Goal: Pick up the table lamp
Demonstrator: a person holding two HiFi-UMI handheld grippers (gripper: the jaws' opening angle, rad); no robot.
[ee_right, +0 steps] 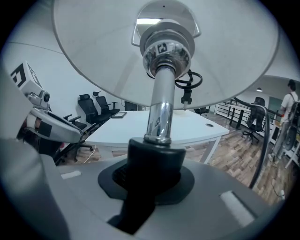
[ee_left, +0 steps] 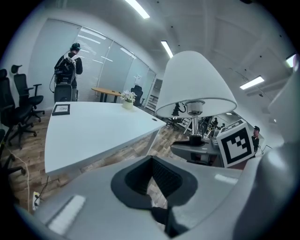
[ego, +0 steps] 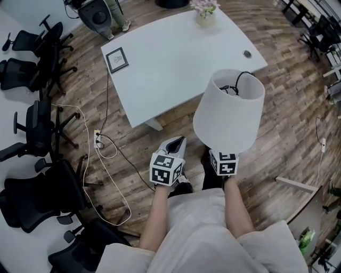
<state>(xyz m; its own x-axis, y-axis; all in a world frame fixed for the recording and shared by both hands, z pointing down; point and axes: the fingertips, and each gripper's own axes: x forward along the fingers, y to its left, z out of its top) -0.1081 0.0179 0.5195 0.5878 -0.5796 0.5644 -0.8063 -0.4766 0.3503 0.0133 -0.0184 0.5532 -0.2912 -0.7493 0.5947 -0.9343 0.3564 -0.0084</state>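
**While the right tongs (ee_right: pixel 154 176) clamp it, the table lamp (ee_right: pixel 159 112) hangs in the air, off the tabletop (ego: pixel 176 69)**

Where the two forearms reach forward in the head view, each hand carries one set of tongs over the wooden floor (ego: pixel 277 122).

Right tongs: jaws closed partway onto the black block (ee_right: pixel 154 154) at the foot of the lamp. The block fills the gap and the pads press on both its sides. The chrome stem rises straight out of the jaws. The white shade (ego: pixel 229 109) sits directly above and ahead of these tongs, its open top towards the head camera. A black cord (ego: pixel 238 84) lies looped inside the shade, seen through the top opening.

Left tongs (ee_left: pixel 152 180): jaws apart, only floor planks show between them, nothing held. Position: just beside the right tongs, left of the lamp, not touching it.

Beyond the lamp is the white tabletop; the lamp is on its near side, not resting on it.
- framed picture (ego: pixel 116 59) near the left corner
- round cable port (ego: pixel 247 54) at the right
- pale pot (ego: pixel 205 20) at the far edge, holding pale flowers (ego: pixel 205 6)

Left of the table are black office chairs (ego: pixel 37 122), and a socket strip (ego: pixel 98 139) with cables lies on the floor. Farthest off, in the left gripper view, a person (ee_left: pixel 68 65) stands beyond the table.
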